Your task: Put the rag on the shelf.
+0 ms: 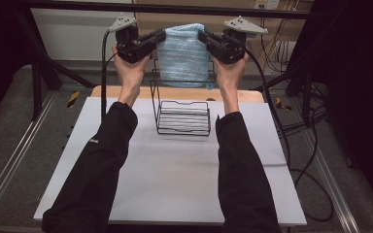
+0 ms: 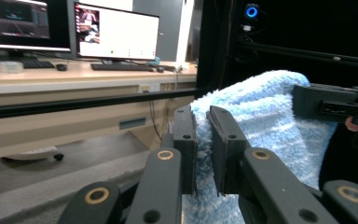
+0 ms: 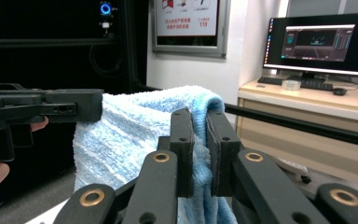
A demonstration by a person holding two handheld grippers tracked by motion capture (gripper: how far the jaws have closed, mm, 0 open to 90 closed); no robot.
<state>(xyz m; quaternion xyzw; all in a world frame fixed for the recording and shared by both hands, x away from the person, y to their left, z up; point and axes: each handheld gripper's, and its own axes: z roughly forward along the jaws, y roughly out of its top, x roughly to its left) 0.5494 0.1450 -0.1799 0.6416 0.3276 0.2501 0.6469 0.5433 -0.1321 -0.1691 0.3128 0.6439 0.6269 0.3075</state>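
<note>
overhead forward-down, tool cameras share towel (image 2: pixel 265 116)

A white table (image 1: pixel 175 170) with a strip of bare wood along its far edge carries a black wire rack (image 1: pixel 183 116), which stands directly on the white surface toward the far middle, its low ribbed basket in front and taller wire frame rising behind.
</note>
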